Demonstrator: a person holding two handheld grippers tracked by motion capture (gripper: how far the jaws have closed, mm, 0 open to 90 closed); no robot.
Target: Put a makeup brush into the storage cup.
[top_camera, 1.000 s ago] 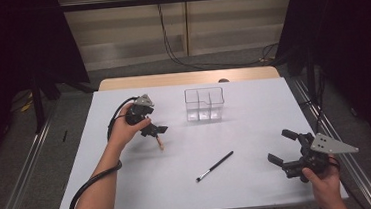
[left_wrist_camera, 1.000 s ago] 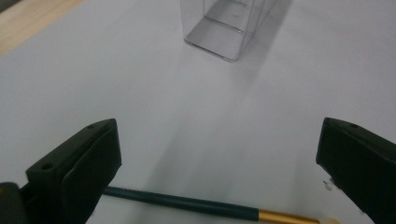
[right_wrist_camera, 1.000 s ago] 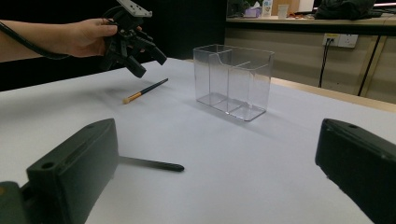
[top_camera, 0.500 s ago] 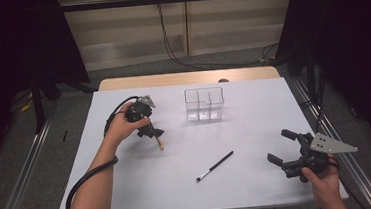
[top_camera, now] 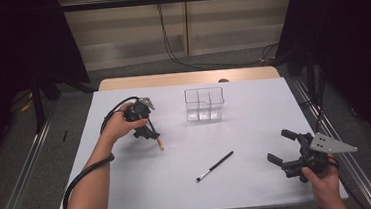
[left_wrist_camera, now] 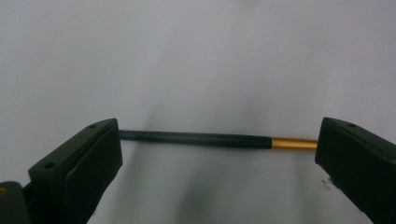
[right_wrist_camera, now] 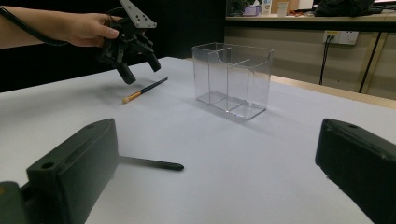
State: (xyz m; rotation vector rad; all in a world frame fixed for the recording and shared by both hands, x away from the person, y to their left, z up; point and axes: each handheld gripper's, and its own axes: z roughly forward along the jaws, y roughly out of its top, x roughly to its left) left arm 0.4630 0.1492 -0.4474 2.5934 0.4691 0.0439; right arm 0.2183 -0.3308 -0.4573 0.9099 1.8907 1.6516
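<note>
A makeup brush (left_wrist_camera: 201, 139) with a dark handle and a gold ferrule lies on the white table (top_camera: 255, 129). My left gripper (left_wrist_camera: 218, 127) hangs open just above it. The brush runs lengthwise from one jaw to the other, with its ends hidden behind them. From above, the left gripper (top_camera: 148, 132) points down at this brush's tan tip (top_camera: 160, 144). A second, all-black brush (top_camera: 214, 166) lies mid-table. My right gripper (top_camera: 278, 145) is open at the right front, holding nothing. Its own view has the black brush's handle (right_wrist_camera: 150, 163) beside the left jaw.
A clear, divided organizer (top_camera: 204, 103) stands toward the back middle, also seen as the organizer (right_wrist_camera: 233, 79) from the right gripper view. The left gripper (right_wrist_camera: 140, 71) hovers over the tan-tipped brush (right_wrist_camera: 144, 91). A wooden strip (top_camera: 186, 78) borders the table's far edge.
The left forearm has swung slightly to the left while its gripper stays over the tan-tipped brush. The right gripper and both brushes have not moved.
</note>
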